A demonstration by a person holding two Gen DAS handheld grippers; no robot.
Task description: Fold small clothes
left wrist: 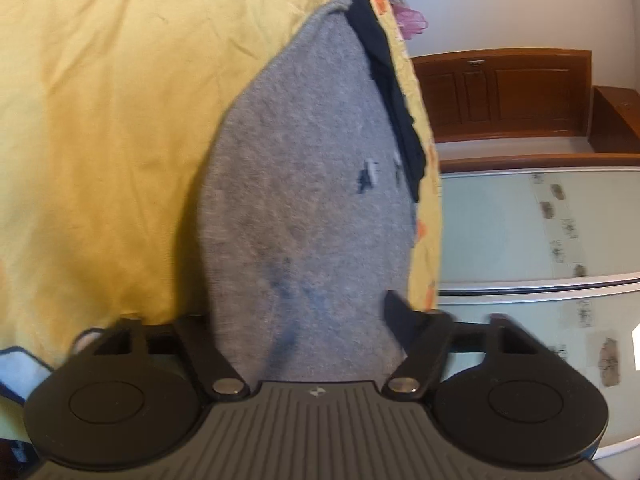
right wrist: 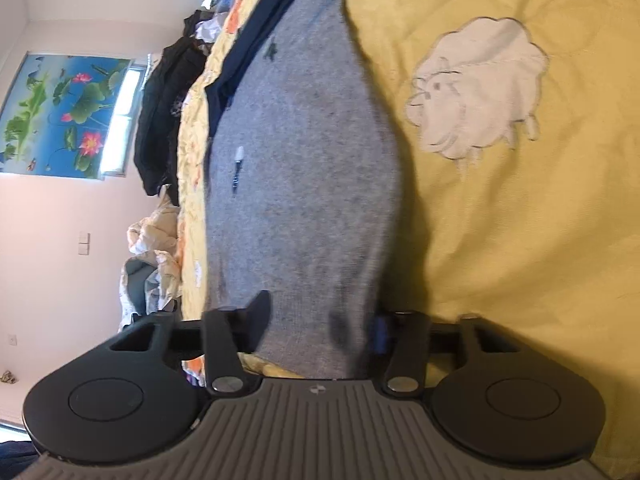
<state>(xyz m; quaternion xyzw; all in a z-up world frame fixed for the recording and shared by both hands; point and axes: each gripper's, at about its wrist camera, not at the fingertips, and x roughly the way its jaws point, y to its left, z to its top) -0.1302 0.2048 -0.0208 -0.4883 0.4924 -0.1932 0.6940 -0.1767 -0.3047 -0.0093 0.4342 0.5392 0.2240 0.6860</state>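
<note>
Left wrist view, left hand-held gripper [left wrist: 310, 320] gripping grey garment [left wrist: 308, 184], wooden cabinet [left wrist: 504, 94]; right wrist, right hand-held gripper [right wrist: 320, 320] likewise, sheep print [right wrist: 476, 88].

Each view is taken from just behind a gripper and looks forward along its two fingers. In the left wrist view, the left gripper [left wrist: 308, 320] is seen at the bottom of the frame, very near the grey cloth [left wrist: 308, 184] that fills the middle. The yellow bed cover [left wrist: 100, 140] is seen on the left and a brown cabinet [left wrist: 504, 92] at the upper right. In the right wrist view, the right gripper [right wrist: 320, 320] is seen at the bottom, the cover on the right, a flower picture [right wrist: 60, 116] at the left. The grey cloth and the yellow cover are shared by both views, but from opposite ends.
</note>
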